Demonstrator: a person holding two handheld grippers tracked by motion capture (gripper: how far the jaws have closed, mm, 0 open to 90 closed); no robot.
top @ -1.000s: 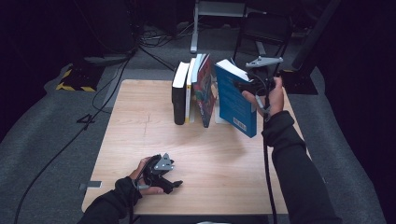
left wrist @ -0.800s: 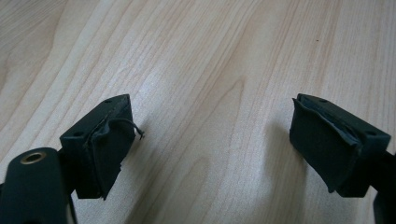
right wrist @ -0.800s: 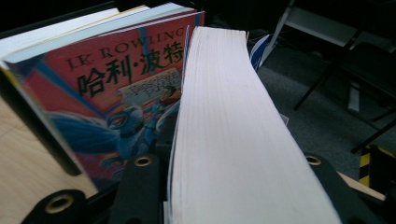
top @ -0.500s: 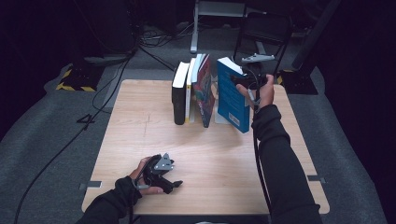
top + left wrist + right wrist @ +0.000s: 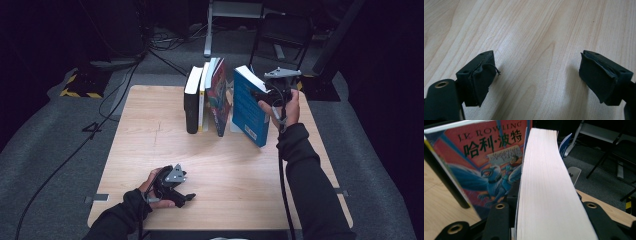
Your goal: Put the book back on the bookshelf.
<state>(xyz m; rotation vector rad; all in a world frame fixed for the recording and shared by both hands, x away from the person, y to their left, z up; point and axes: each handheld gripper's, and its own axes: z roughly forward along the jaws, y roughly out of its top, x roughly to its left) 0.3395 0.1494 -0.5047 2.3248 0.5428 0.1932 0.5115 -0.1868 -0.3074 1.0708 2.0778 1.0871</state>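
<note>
A person's right gripper is clamping a thick blue paperback across its page block, its jaws pressing both covers, and holding it upright near the far edge of the wooden table. The book is standing just beside a row of upright books, next to an illustrated Chinese-language J.K. Rowling volume. The left gripper is resting near the table's front edge, its jaws standing apart over bare wood.
</note>
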